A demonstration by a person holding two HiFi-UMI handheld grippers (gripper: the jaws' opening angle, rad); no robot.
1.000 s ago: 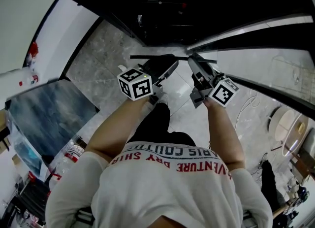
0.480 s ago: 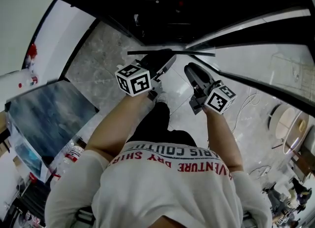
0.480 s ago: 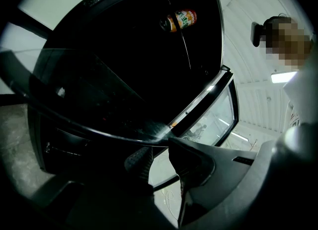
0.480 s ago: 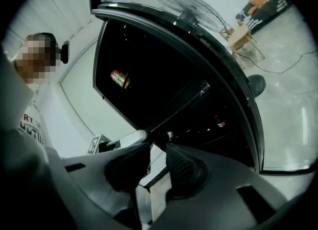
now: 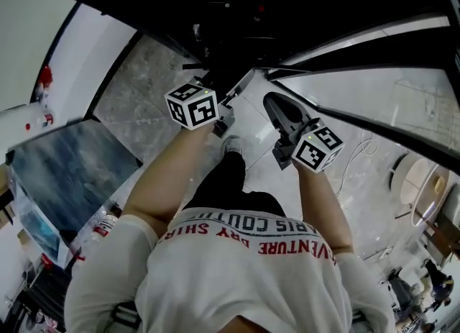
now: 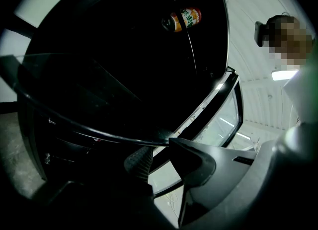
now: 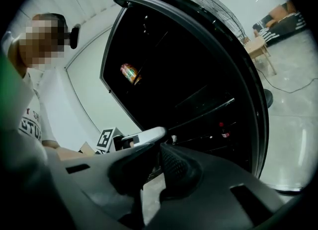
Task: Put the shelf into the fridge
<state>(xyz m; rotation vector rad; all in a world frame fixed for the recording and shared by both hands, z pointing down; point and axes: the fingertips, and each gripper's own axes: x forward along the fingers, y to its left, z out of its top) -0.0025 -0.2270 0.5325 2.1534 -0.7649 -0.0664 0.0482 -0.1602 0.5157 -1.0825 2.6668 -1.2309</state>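
Left gripper view: the left tool (image 6: 156,147) pinches the near rim of the glass shelf (image 6: 99,100). The shelf lies roughly flat and reaches ahead into the dark fridge (image 6: 124,40). An orange-labelled bottle (image 6: 184,19) sits high inside. The fridge's door (image 6: 226,115) stands open at the right.

Right gripper view: the right tool (image 7: 156,152) has just been closing. Its jaws are now pressed together with nothing between them, and it is clear of the shelf. The open fridge fills the middle of the picture.

Head view: a second ago the right tool stood spread wide at the shelf's front edge. It has since drawn back, while the left tool has pushed forward, so the shelf's dark edge now sits at the mouth of the fridge. The shelf seems to ride on one tool alone, and the last slide onto its supports likely remains.

Below is a pale marbled floor (image 5: 136,101), with a white cable (image 5: 356,155) lying loose at the right.
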